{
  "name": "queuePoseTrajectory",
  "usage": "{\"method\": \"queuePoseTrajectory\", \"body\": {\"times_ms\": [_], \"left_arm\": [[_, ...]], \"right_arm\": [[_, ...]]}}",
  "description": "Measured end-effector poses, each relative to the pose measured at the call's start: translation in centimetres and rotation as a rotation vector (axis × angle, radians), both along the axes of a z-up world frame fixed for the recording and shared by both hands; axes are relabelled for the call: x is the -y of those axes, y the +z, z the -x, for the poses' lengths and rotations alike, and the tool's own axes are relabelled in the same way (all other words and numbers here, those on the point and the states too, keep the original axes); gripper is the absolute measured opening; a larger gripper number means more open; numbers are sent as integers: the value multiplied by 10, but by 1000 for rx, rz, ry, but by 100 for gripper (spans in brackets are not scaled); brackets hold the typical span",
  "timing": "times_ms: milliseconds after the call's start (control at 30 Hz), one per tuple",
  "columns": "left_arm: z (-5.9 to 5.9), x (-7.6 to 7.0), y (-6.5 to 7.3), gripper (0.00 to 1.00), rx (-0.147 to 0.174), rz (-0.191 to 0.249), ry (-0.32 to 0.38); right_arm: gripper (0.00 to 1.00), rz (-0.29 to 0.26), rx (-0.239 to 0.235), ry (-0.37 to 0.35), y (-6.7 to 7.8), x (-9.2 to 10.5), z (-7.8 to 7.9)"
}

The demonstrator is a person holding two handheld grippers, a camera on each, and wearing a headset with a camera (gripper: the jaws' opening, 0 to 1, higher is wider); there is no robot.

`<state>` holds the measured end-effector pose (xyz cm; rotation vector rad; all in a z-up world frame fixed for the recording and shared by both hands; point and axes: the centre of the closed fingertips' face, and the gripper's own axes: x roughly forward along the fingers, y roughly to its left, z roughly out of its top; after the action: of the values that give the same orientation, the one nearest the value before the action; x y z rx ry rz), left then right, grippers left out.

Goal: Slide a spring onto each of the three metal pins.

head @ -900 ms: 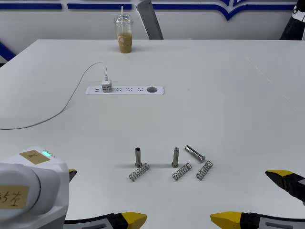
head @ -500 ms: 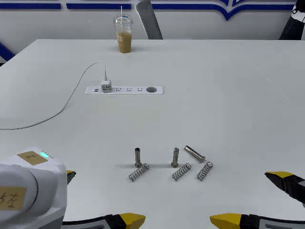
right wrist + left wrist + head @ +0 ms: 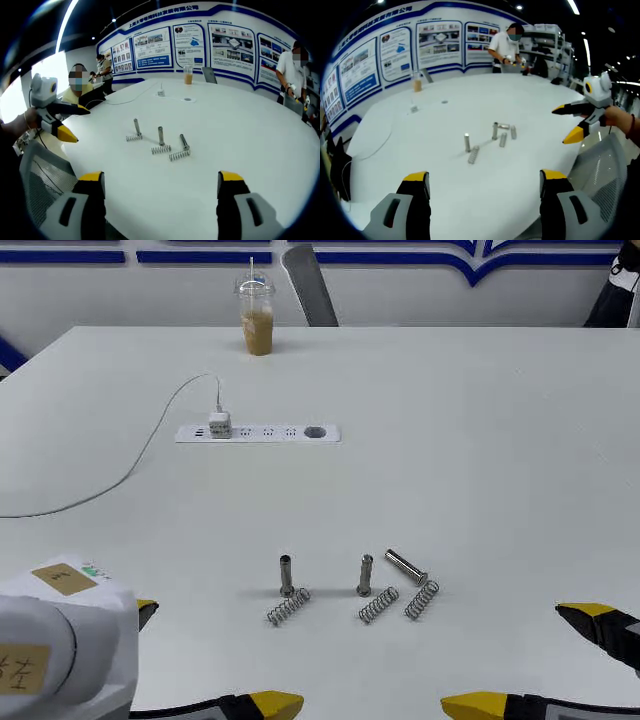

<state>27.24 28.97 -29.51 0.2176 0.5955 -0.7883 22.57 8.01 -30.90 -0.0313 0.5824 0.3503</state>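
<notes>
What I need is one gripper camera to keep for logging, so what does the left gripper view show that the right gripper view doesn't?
The left gripper view adds the right gripper, open and held in a hand. The right gripper view adds the left gripper, also open, and a seated person. Both share the white table, two upright pins, one lying pin, three loose springs, the drink cup and the wall posters.
</notes>
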Motion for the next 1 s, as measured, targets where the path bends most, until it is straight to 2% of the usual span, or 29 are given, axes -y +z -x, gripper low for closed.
{"method": "queuePoseTrajectory", "body": {"times_ms": [267,467,700,1000], "left_arm": [[1,0,0,92,-2,6,1],[0,1,1,92,5,11,1],[1,2,0,91,0,11,-3],[1,4,-1,91,-3,12,-7]], "right_arm": [[93,10,1,-7,0,2,1],[91,-9,15,-23,4,4,-2],[90,-23,32,-50,8,9,-10],[89,-24,39,-46,9,11,-21]]}}
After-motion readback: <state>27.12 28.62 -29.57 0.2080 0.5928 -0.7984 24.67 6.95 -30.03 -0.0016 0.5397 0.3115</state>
